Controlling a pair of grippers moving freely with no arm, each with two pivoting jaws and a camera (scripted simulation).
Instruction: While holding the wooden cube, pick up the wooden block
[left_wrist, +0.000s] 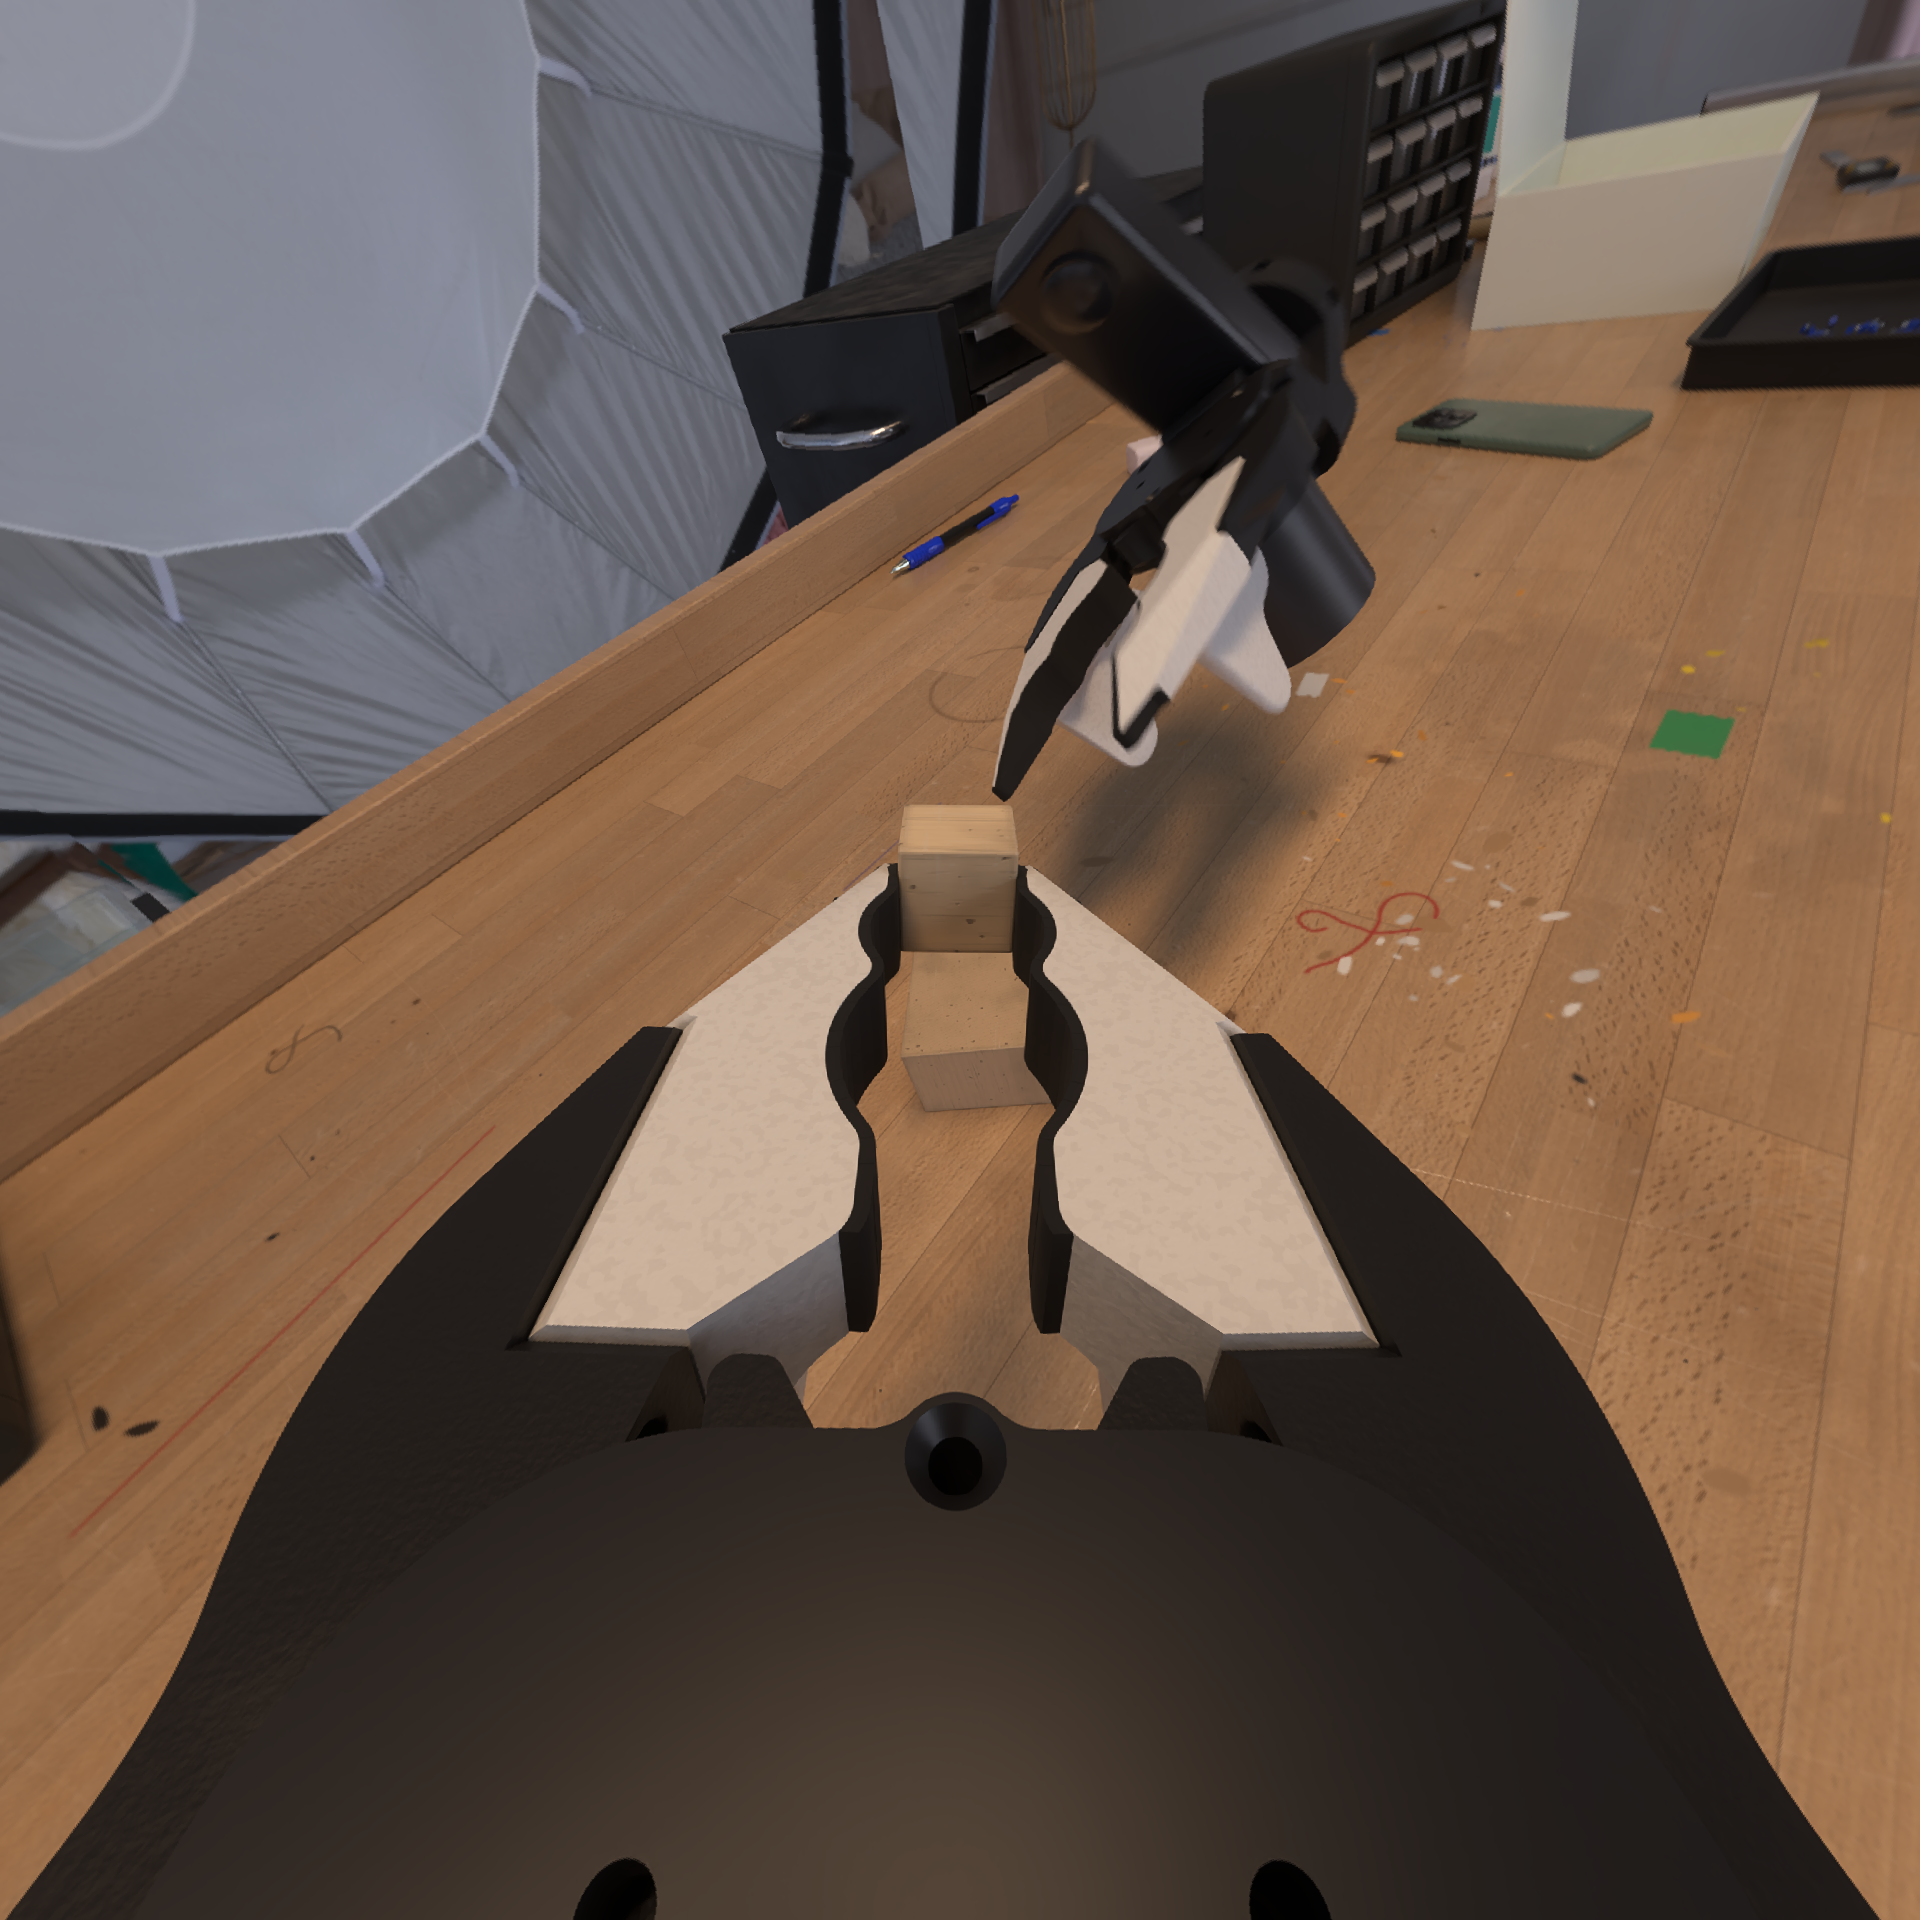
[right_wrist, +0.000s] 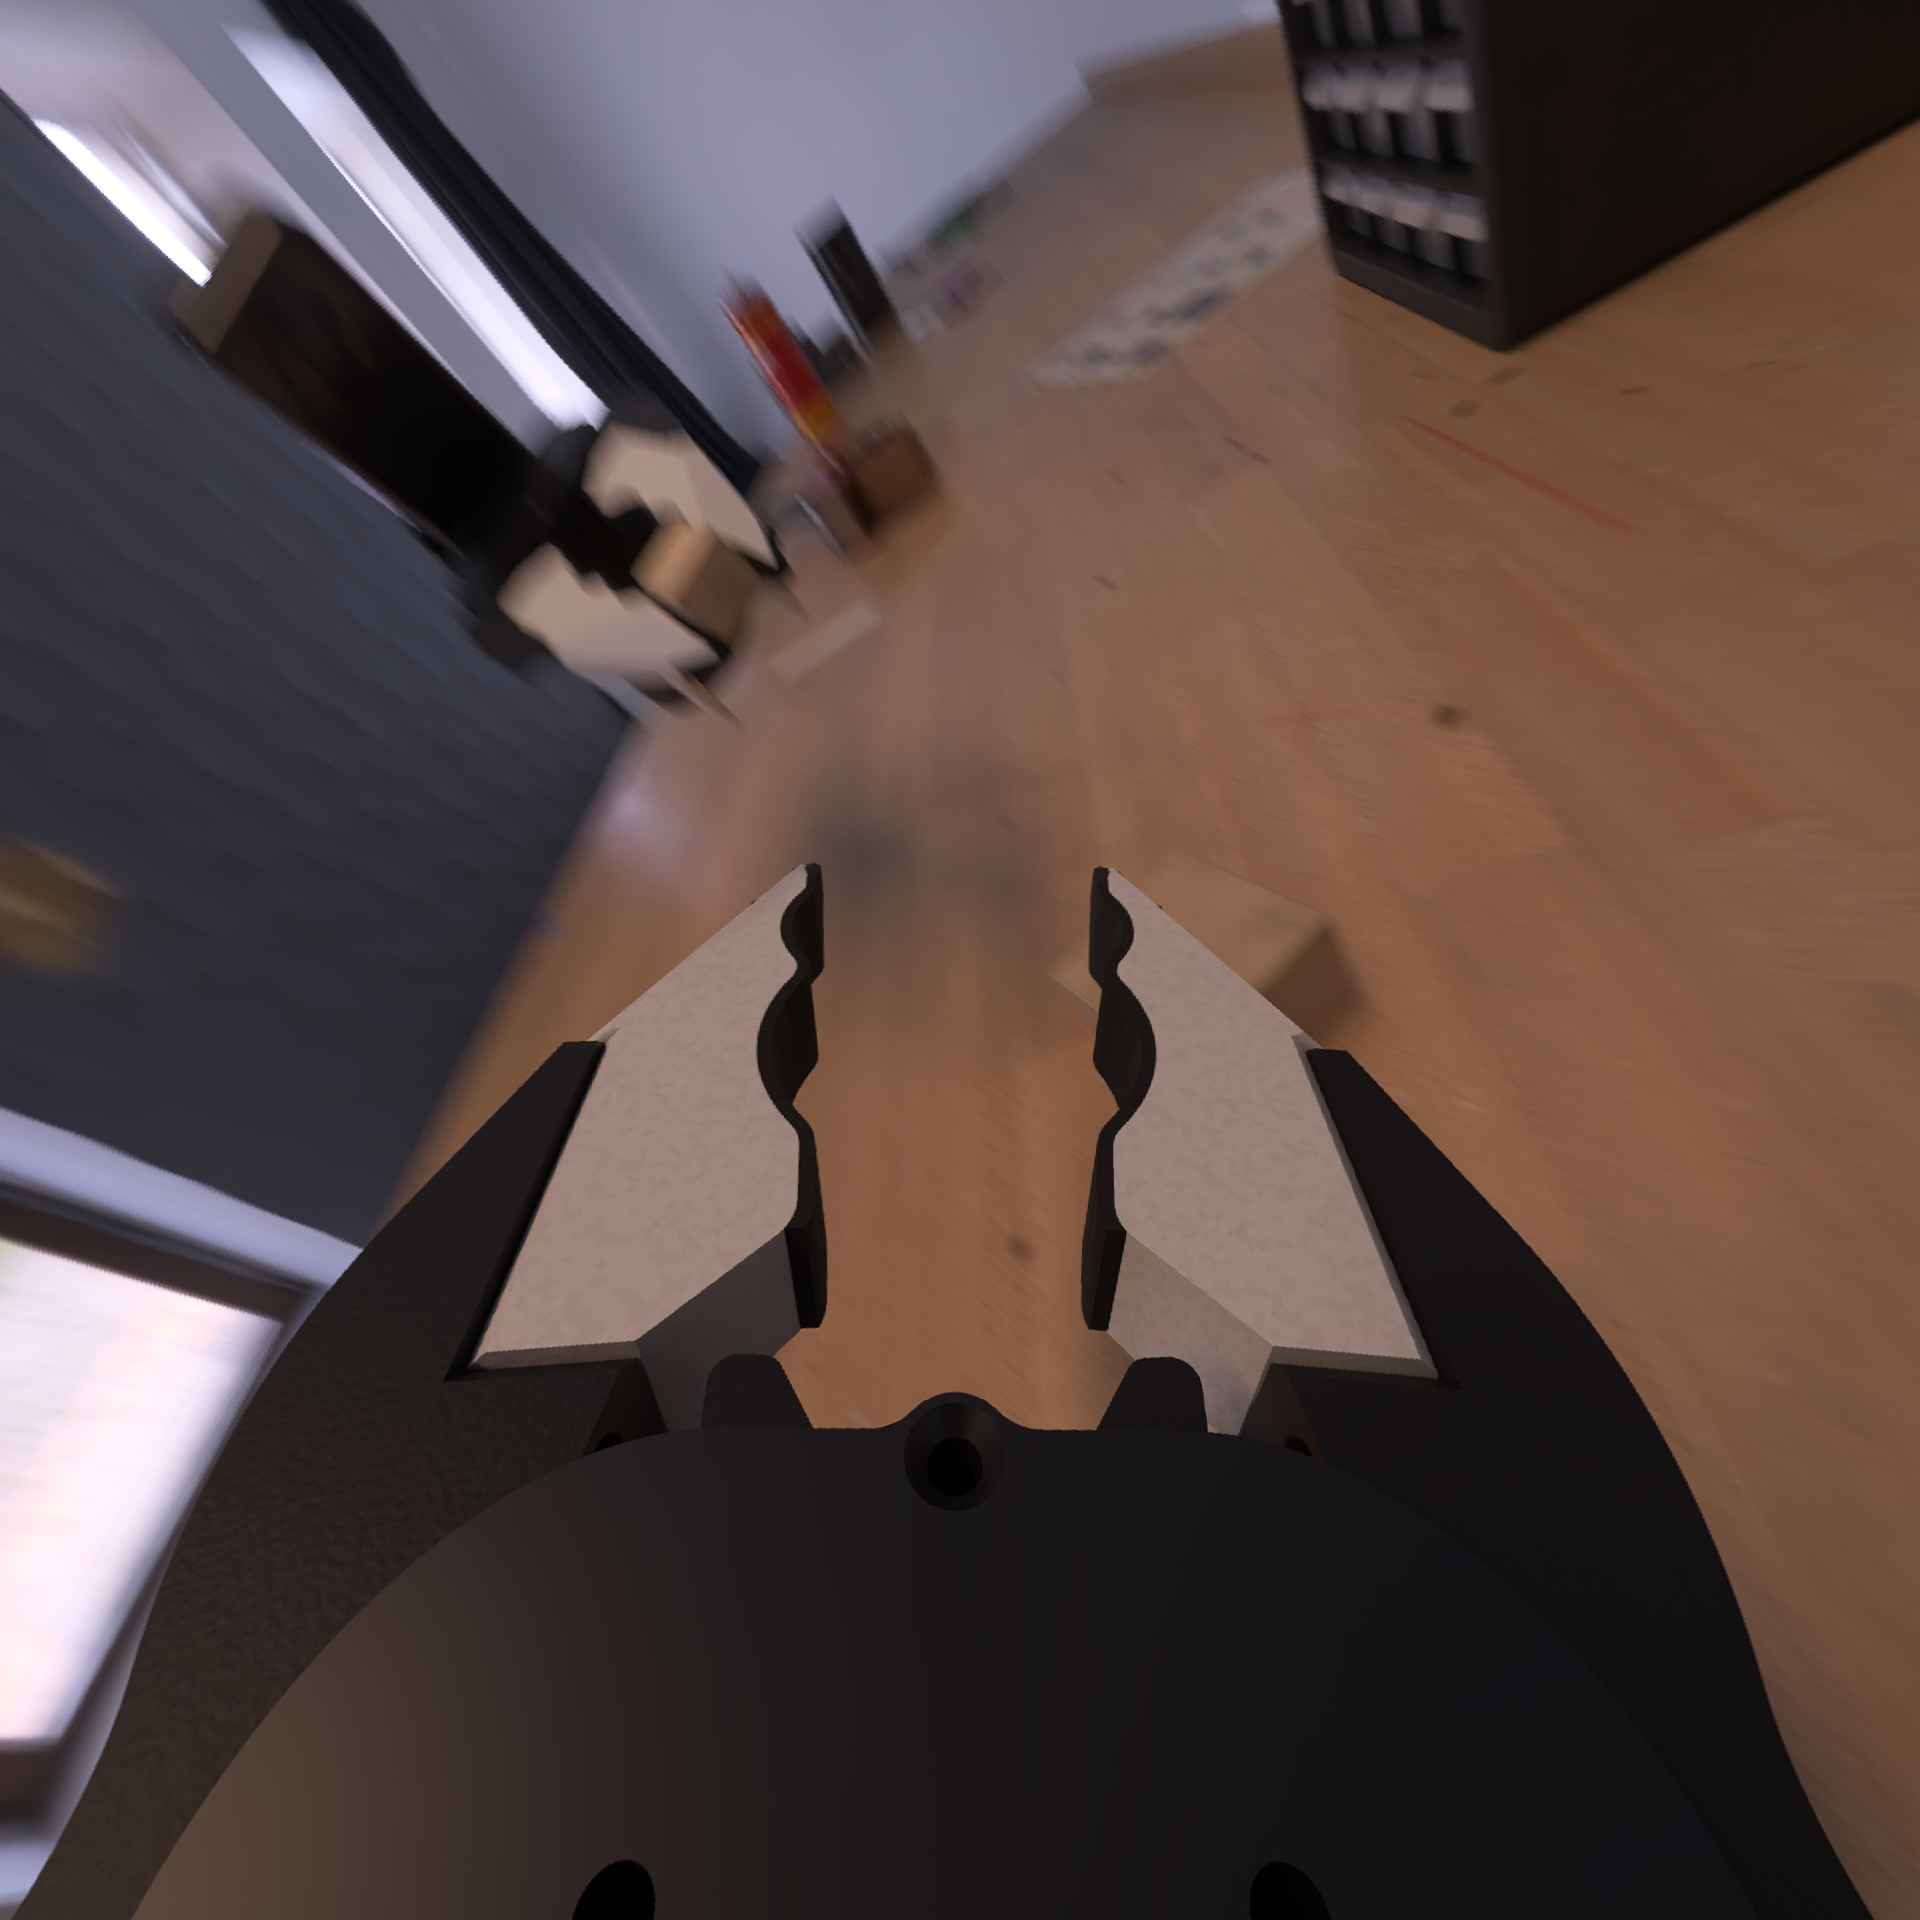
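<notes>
Wooden cube (left_wrist: 957, 891): clamped between fingertips of your left claw (left_wrist: 957, 883), held above worktop (left_wrist: 1558, 1195). Wooden block (left_wrist: 971, 1034): lies on worktop directly below cube, between left claw's fingers as you see it. Your right claw (right_wrist: 956, 904): fingers apart, nothing between them; in left wrist view it hangs just beyond cube, tip near cube's far top corner. In right wrist view, block (right_wrist: 1262, 930) sits just right of right claw's fingertip; view blurred.

Right gripper (right_wrist: 956, 894) spread wide over blurred bench (right_wrist: 1455, 727), wooden block (right_wrist: 1273, 930) beside it
</notes>
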